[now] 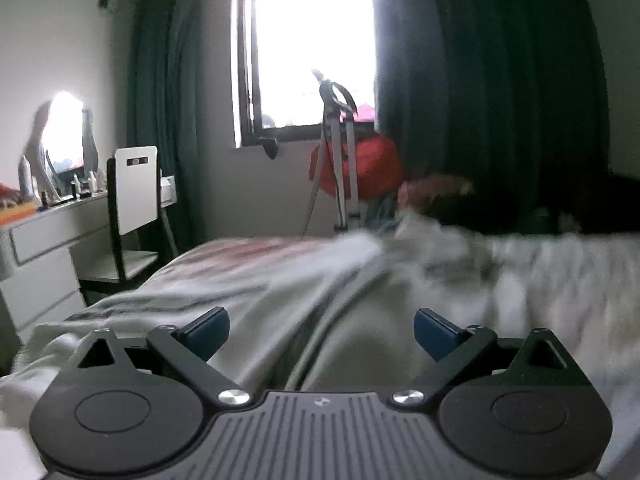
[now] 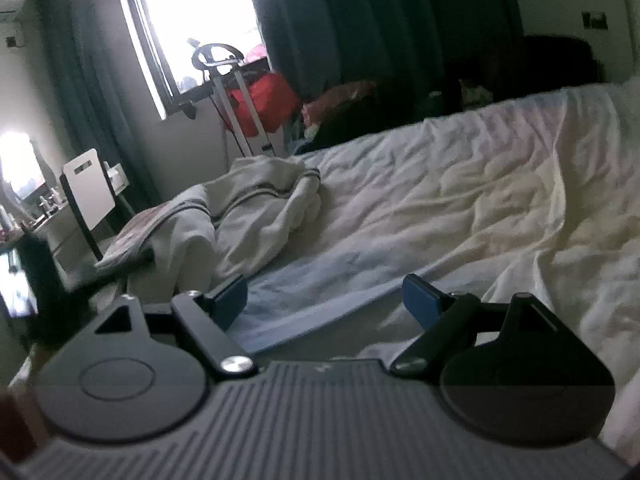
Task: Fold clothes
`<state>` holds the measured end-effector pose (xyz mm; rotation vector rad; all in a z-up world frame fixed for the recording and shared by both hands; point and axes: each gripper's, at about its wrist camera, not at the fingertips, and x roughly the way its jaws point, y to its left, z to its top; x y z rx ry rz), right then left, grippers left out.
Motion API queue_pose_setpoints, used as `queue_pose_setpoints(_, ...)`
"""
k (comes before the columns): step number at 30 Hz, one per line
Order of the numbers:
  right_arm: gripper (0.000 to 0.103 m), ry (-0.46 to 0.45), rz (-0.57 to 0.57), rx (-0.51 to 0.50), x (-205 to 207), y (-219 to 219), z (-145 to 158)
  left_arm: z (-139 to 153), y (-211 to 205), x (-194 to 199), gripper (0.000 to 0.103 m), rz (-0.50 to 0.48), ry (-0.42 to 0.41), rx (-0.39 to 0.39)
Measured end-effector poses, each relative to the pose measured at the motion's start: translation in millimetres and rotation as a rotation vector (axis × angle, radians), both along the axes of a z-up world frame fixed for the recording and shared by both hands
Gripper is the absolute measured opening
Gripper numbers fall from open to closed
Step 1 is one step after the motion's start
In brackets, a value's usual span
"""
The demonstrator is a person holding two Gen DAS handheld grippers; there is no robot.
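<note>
**Bedroom Work Surface: Both Grippers Spread Above the Laundry**

The setting is a bedroom with a bright window (image 1: 316,40) flanked by dark green curtains (image 1: 492,92). The work surface is a bed (image 2: 500,184) covered with a wrinkled white sheet.

Left wrist view, left to right:
- A white dresser (image 1: 44,248) stands at the far left, with a mirror (image 1: 64,132) and small bottles on top.
- A white chair (image 1: 136,188) with a dark frame stands just beside the dresser.
- A metal stand (image 1: 340,152) rises below the window, with a red item (image 1: 372,168) behind it.
- A pale grey garment (image 1: 320,300) lies spread on the bed directly ahead of the left gripper (image 1: 322,334). The right part of this view is motion-blurred.
- The left gripper's blue-padded fingers (image 1: 208,334) are spread wide apart and grasp nothing; the cloth lies below and beyond them.

Right wrist view, left to right:
- The pale garment with dark stripe trim (image 2: 260,208) lies crumpled in a heap on the left part of the bed.
- A light blue cloth (image 2: 320,284) lies flat on the sheet, just in front of the right gripper (image 2: 324,298).
- The right gripper's fingers (image 2: 420,300) are released and hold nothing. Contact with the blue cloth cannot be determined.
</note>
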<state>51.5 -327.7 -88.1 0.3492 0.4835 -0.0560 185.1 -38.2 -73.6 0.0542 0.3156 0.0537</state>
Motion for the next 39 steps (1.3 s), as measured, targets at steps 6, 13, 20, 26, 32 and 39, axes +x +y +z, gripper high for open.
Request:
queue_pose_setpoints(6, 0.086, 0.03, -0.058, -0.053, 22.8, -1.6, -12.5, 29.5, -6.2, 95.1, 0.097, 0.021, 0.056, -0.07)
queue_pose_setpoints(13, 0.086, 0.089, -0.078, -0.028, 57.4, -14.2, -36.4, 25.1, -6.2, 187.2, 0.091, -0.007, 0.207, -0.071)
queue_pose_setpoints(20, 0.086, 0.134, -0.073, 0.02, 75.0, -17.0, -52.8, -8.5, -14.2, 213.7, 0.046, -0.054, 0.374, 0.004)
queue_pose_setpoints(26, 0.086, 0.137, -0.074, 0.007, 74.7, -13.6, -54.4, 14.8, -39.0, 170.5, 0.005, -0.104, 0.267, 0.118)
queue_pose_setpoints(32, 0.086, 0.107, -0.087, -0.025, 67.4, -16.0, -44.1, 50.7, -59.3, 52.4, 0.005, -0.313, 0.153, 0.24)
queue_pose_setpoints(39, 0.086, 0.066, -0.039, 0.052, 49.7, -16.2, -35.6, 33.3, -44.1, -101.9, 0.005, -0.464, 0.155, 0.179)
